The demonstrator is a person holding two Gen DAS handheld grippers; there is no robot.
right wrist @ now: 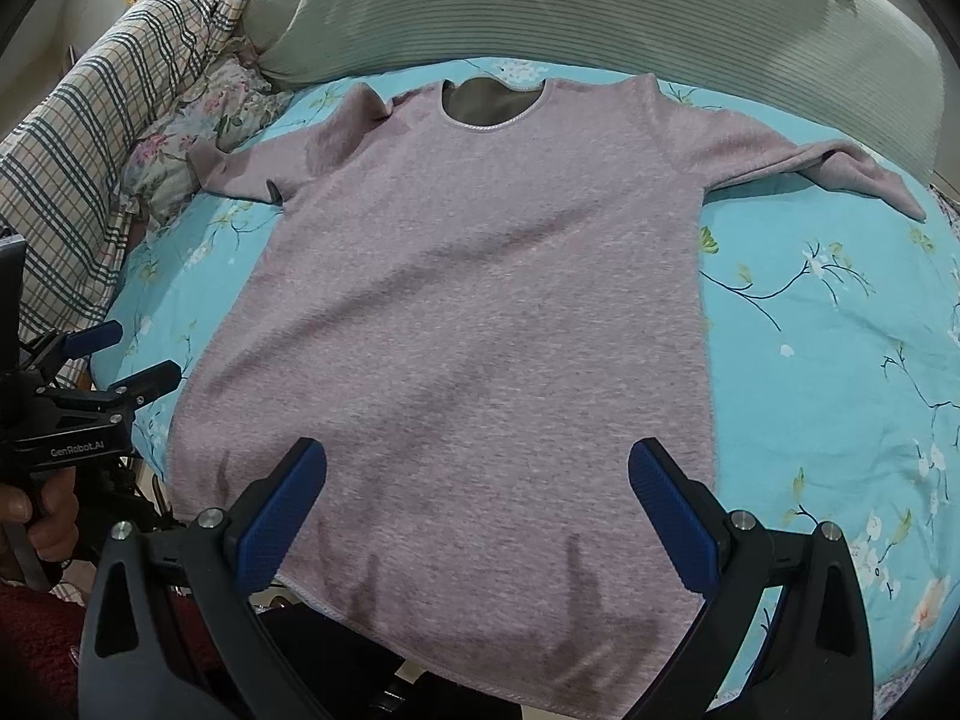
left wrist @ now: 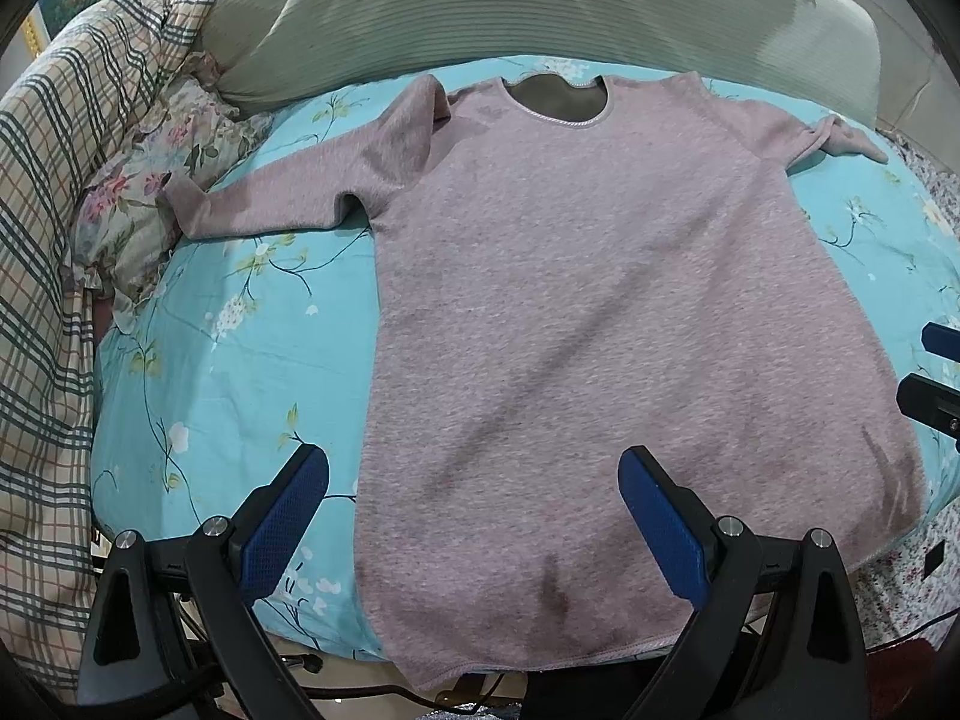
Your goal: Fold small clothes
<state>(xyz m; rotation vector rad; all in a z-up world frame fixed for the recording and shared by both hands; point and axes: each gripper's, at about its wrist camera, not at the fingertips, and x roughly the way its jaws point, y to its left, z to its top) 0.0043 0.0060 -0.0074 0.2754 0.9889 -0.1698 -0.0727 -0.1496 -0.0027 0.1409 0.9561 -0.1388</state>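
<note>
A small pink long-sleeved top [left wrist: 576, 312] [right wrist: 480, 300] lies flat on a turquoise floral sheet [left wrist: 240, 360] [right wrist: 828, 360], neck away from me, both sleeves spread out to the sides, hem at the near edge. My left gripper [left wrist: 474, 480] hovers open above the hem's left part, nothing between its blue pads. My right gripper [right wrist: 477, 474] hangs open above the hem's right part, also with nothing in it. The right gripper's fingertips [left wrist: 936, 360] show at the right edge of the left wrist view. The left gripper [right wrist: 120, 354] and the hand holding it appear at the left of the right wrist view.
A long pale green bolster [left wrist: 540, 6] [right wrist: 600, 12] lies behind the top. A plaid quilt [left wrist: 54, 240] [right wrist: 90, 138] and a flowered pillow [left wrist: 150, 180] are bunched at the left. The bed's near edge runs just under the hem.
</note>
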